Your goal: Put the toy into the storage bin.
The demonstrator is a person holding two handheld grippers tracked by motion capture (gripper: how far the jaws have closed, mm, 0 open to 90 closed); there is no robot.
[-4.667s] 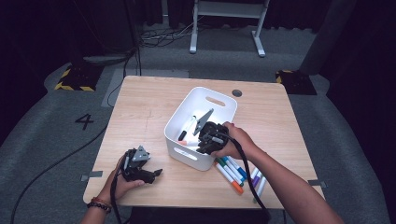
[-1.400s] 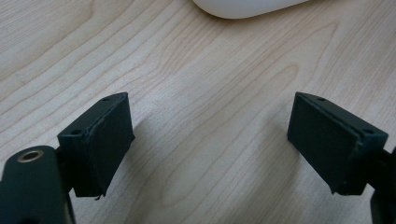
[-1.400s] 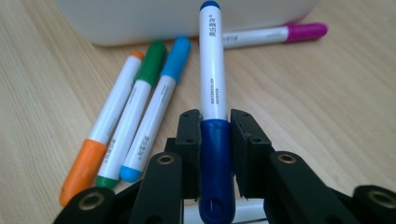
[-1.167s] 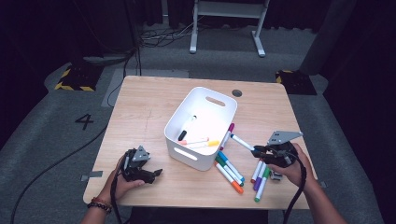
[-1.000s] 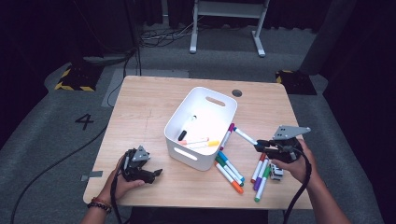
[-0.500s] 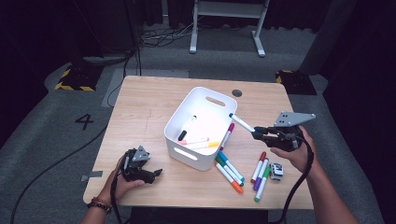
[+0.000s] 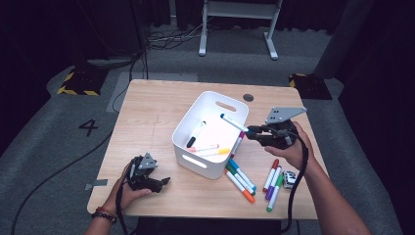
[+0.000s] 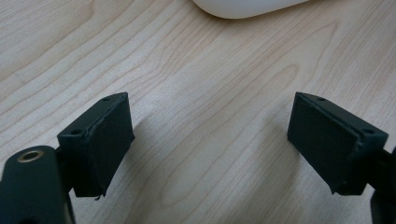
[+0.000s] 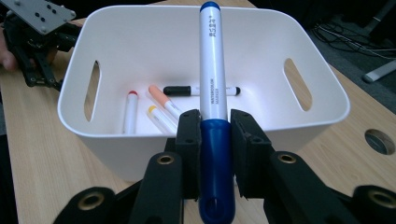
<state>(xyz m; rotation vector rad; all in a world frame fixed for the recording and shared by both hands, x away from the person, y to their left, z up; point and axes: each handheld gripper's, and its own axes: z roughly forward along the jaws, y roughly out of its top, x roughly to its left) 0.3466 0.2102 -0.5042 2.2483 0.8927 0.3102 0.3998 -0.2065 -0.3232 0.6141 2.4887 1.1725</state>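
My right gripper is shut on a blue-capped white marker, held just above the right rim of the white bin, its tip pointing over the bin. Inside the bin lie a black marker, an orange one, a yellow one and a red one. Near the table's front left corner my left gripper rests open over bare wood.
Several loose markers lie on the wooden table right of the bin, with more near the front right edge beside a small white object. A round hole sits at the table's far right.
My right gripper rose from the marker pile at the front right and moved left toward the bin, carrying the blue marker. The left gripper stayed put.
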